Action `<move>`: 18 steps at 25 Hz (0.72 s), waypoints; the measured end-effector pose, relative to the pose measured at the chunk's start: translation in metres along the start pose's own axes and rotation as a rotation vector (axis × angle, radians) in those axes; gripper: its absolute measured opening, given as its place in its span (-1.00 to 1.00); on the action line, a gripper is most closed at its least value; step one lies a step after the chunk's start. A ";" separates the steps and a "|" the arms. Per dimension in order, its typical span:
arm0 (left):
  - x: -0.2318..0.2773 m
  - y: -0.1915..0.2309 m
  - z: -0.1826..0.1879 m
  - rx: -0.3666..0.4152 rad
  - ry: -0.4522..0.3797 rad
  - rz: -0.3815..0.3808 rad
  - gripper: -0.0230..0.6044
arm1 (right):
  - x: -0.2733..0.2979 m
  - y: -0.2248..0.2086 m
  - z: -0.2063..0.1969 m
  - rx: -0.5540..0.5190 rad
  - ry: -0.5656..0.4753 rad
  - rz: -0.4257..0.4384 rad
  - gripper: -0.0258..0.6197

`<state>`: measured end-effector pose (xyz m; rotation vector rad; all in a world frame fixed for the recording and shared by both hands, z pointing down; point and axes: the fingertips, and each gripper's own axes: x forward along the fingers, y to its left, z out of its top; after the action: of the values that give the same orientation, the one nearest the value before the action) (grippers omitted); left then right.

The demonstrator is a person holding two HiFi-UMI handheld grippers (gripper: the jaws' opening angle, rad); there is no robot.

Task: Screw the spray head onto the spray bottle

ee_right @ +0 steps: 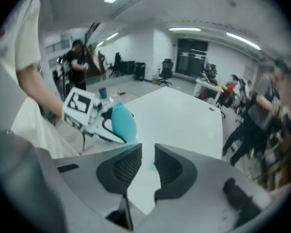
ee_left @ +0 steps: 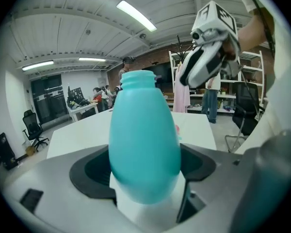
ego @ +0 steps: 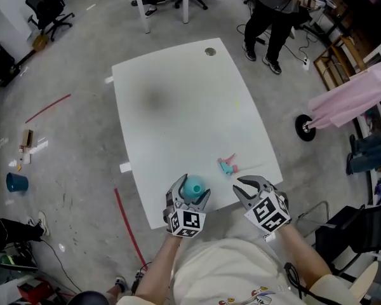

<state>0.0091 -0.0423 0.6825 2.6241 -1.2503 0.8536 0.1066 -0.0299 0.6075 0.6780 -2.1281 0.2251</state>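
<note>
The teal spray bottle (ego: 192, 188) is near the front edge of the white table (ego: 178, 107), neck open with no head on it. My left gripper (ego: 193, 185) is around its belly. In the left gripper view the bottle (ee_left: 144, 135) fills the gap, and both dark pads lie against its sides. The pink and teal spray head (ego: 227, 165) lies on the table, just right of the bottle and further in. My right gripper (ego: 241, 187) hovers to the right of the bottle and close to the spray head. Its jaws (ee_right: 148, 161) are nearly together with nothing between them.
A round grommet (ego: 209, 51) marks the table's far edge. A person (ego: 273, 11) stands beyond the far right corner. Office chairs (ego: 47, 8) and a second table stand at the back. A pink cloth (ego: 352, 100) hangs at the right, and a blue bucket (ego: 16, 183) sits on the floor at the left.
</note>
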 end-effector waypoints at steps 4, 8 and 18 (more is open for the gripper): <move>-0.009 -0.003 0.030 -0.040 -0.019 0.000 0.37 | 0.035 -0.027 -0.029 -0.457 0.204 0.005 -0.56; -0.017 -0.010 0.044 -0.057 -0.024 0.018 0.37 | 0.075 -0.039 -0.068 -0.635 0.372 0.132 -0.54; -0.041 -0.019 0.031 -0.093 0.005 0.024 0.37 | 0.117 -0.042 -0.099 -0.779 0.626 0.244 -0.54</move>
<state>0.0163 -0.0119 0.6371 2.5389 -1.2901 0.7852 0.1420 -0.0712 0.7563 -0.1135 -1.4994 -0.2372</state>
